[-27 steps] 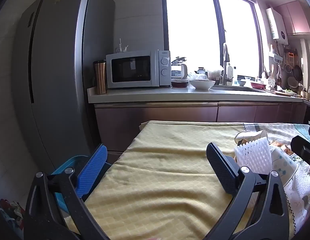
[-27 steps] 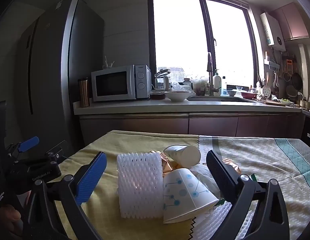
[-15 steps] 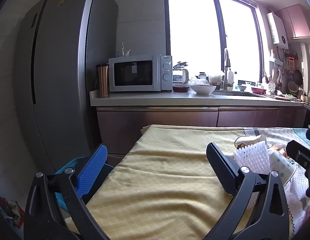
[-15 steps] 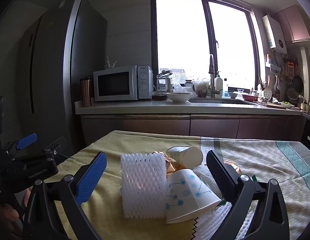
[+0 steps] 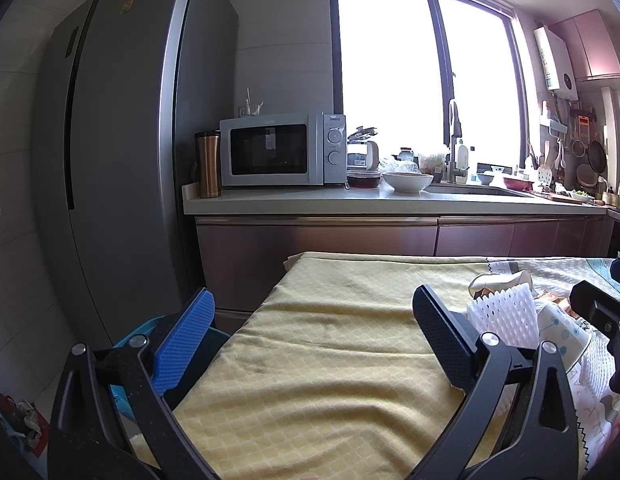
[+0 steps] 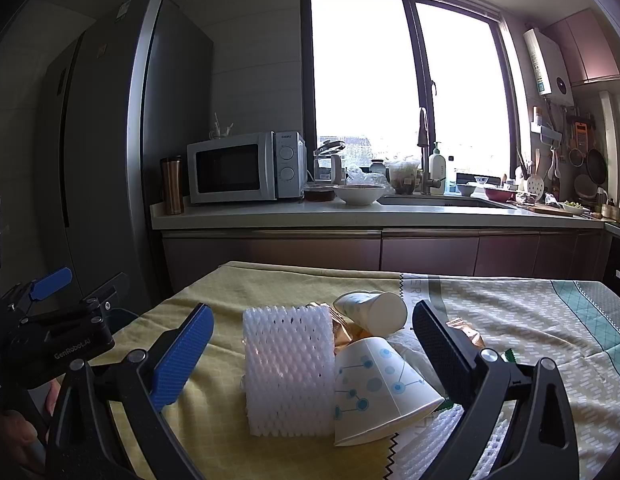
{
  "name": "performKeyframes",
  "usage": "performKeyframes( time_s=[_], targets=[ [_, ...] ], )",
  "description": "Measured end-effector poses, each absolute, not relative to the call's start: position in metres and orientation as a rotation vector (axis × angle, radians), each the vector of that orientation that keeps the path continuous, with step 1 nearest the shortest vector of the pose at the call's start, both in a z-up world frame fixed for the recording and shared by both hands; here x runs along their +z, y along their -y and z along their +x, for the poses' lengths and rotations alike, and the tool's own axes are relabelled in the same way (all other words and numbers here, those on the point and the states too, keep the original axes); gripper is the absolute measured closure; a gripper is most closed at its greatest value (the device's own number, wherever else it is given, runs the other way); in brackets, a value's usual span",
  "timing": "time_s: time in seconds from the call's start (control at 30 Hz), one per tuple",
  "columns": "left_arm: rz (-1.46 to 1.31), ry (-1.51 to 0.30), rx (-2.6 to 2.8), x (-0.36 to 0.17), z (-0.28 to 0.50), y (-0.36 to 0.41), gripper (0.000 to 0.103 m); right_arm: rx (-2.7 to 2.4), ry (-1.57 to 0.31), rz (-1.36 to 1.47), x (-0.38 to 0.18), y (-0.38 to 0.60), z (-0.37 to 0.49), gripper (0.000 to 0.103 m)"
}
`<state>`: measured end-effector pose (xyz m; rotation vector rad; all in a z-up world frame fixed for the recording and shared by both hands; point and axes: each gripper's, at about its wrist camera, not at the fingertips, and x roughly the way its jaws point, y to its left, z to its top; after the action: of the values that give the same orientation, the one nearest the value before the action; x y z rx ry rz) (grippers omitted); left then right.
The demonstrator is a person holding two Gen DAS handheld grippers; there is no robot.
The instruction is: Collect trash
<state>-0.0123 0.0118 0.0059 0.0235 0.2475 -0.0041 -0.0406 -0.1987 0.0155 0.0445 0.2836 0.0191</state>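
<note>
A pile of trash lies on the cloth-covered table [image 6: 190, 412]: a white foam net sleeve [image 6: 290, 368], a crushed paper cup with blue dots [image 6: 377, 388], a white paper cup [image 6: 369, 310] on its side, a golden wrapper [image 6: 341, 326] and a second foam net [image 6: 441, 444]. My right gripper [image 6: 310, 344] is open just in front of the pile, touching nothing. My left gripper [image 5: 313, 340] is open over bare yellow cloth [image 5: 329, 360]. From there the foam net [image 5: 503, 312] and dotted cup [image 5: 561, 332] lie to its right.
A light-blue bin [image 5: 122, 396] stands on the floor by the table's left edge. A tall grey fridge [image 5: 122, 160] is at the left. Beyond the table runs a counter [image 6: 349, 216] with a microwave [image 6: 246, 168], bowls and a sink. A hand [image 6: 14, 436] holds the left gripper.
Both views have shifted only slightly, the left one tipping up a little. Both grippers stay wide open and the trash has not moved.
</note>
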Motion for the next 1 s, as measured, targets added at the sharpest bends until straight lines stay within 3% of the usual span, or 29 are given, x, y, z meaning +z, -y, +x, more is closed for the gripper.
performKeyframes(
  time_s=[1.0],
  targets=[
    [0.028,-0.245,-0.001,0.005,-0.0147,-0.0066,0.005,0.01,-0.273,0.066,0.0134,0.2047,-0.0402,0.007]
  ],
)
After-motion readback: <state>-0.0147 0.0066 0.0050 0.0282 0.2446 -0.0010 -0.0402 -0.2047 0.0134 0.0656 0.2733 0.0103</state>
